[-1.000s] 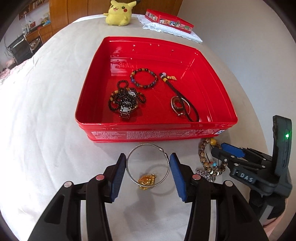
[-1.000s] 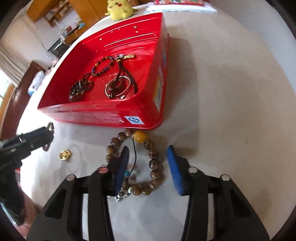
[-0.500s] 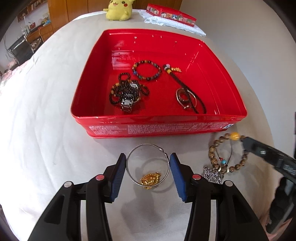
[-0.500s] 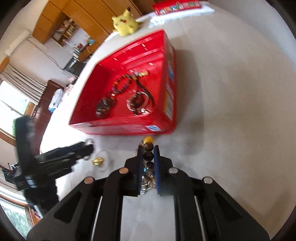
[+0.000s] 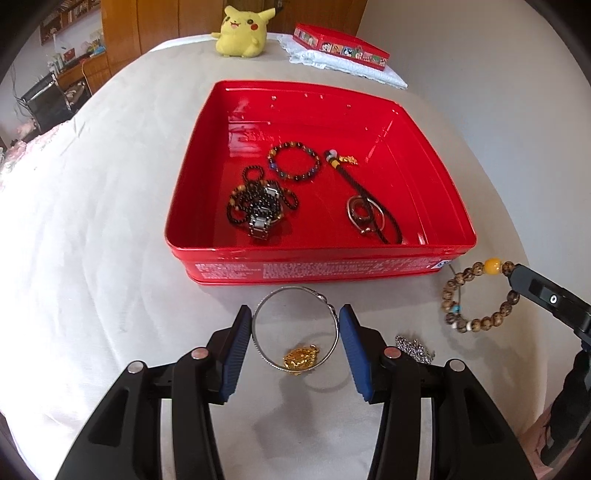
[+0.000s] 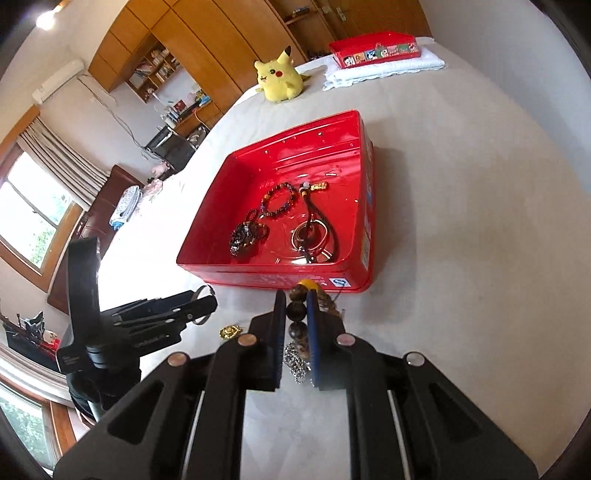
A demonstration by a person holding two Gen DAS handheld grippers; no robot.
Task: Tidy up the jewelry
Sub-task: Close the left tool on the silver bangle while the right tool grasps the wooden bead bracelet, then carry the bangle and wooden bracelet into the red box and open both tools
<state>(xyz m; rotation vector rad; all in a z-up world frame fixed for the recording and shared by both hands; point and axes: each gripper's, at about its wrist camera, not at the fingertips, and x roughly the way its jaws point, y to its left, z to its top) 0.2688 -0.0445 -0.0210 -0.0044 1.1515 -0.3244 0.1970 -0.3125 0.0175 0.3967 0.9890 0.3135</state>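
An open red tin (image 5: 317,266) lies on the bed with several bracelets and a corded necklace inside. In front of its near wall my left gripper (image 5: 295,312) is shut on a thin silver bangle (image 5: 295,291), a blue pad pressing each side. A gold pendant (image 5: 299,360) lies on the sheet beneath the ring. To the right my right gripper (image 6: 295,297) is shut on a wooden bead bracelet (image 5: 476,295) with one amber bead (image 6: 308,284). The bracelet hangs off the sheet from the closed jaws. A small silver chain (image 5: 413,349) lies below it.
A yellow plush toy (image 5: 242,31) sits at the far end of the bed. A flat red lid (image 5: 340,46) rests on a folded white cloth beside it. Wooden wardrobes, a desk and a window stand beyond the bed's left side.
My right gripper closed on the wooden bead bracelet and raised it off the sheet beside the tin's near right corner. The left gripper kept its hold on the bangle.
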